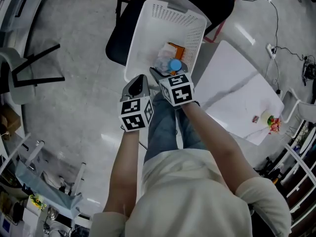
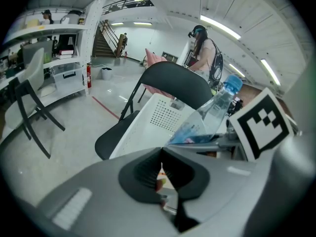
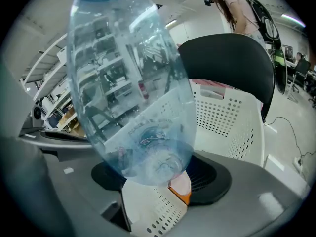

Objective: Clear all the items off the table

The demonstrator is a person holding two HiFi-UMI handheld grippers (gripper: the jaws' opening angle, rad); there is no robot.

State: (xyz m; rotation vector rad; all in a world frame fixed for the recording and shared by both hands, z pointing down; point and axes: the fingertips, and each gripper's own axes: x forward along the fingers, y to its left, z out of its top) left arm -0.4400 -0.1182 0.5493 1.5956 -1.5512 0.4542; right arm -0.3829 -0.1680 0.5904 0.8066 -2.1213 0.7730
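A clear plastic bottle (image 1: 169, 65) with a blue cap is held over the white perforated basket (image 1: 148, 14), and my right gripper (image 1: 160, 77) is shut on it. In the right gripper view the bottle (image 3: 133, 83) fills the frame between the pads, with the basket (image 3: 232, 117) and an orange packet (image 3: 180, 190) below it. My left gripper (image 1: 139, 81) hangs just left of it at the basket's near rim, shut and empty. The left gripper view shows its jaws (image 2: 160, 169) closed, the bottle (image 2: 217, 107) to the right and the basket (image 2: 158, 117) ahead.
The basket rests on a black chair (image 1: 118, 38) and holds crumpled wrapping and an orange packet (image 1: 176, 49). A white table (image 1: 232, 98) stands to the right with small items (image 1: 270, 122) near its far corner. Shelving lines both sides. A person (image 2: 202, 53) stands in the background.
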